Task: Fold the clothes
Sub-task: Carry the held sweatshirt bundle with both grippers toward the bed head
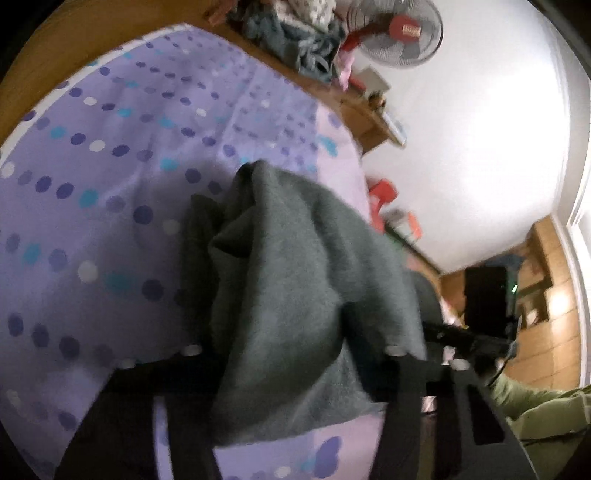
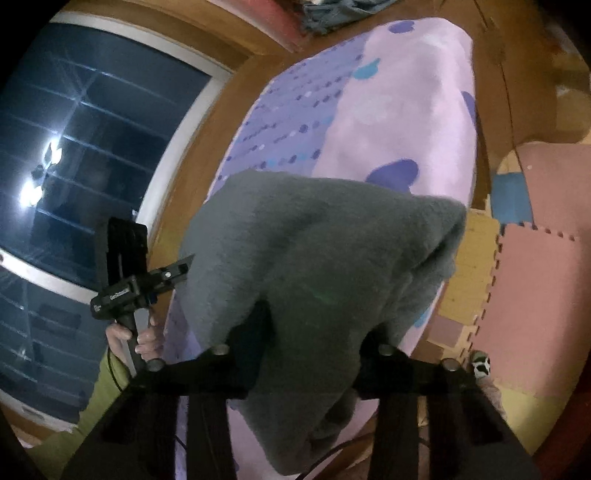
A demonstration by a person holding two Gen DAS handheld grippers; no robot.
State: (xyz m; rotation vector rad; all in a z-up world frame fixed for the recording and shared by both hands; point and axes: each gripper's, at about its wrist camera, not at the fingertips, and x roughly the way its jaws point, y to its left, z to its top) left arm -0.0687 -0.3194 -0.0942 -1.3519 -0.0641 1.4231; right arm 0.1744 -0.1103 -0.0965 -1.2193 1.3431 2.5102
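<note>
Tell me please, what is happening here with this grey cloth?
A person is folding clothes with a handheld claw in each hand. The left claw and the right claw each appear shut on the grey fleece garment, which is lifted above the bed with the purple dotted sheet. The cloth hangs bunched, not yet folded. A fan stands behind the bed.

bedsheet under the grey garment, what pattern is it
Purple bedsheet with rows of dark purple, blue and white dots; clearest in the left wrist view.
</note>
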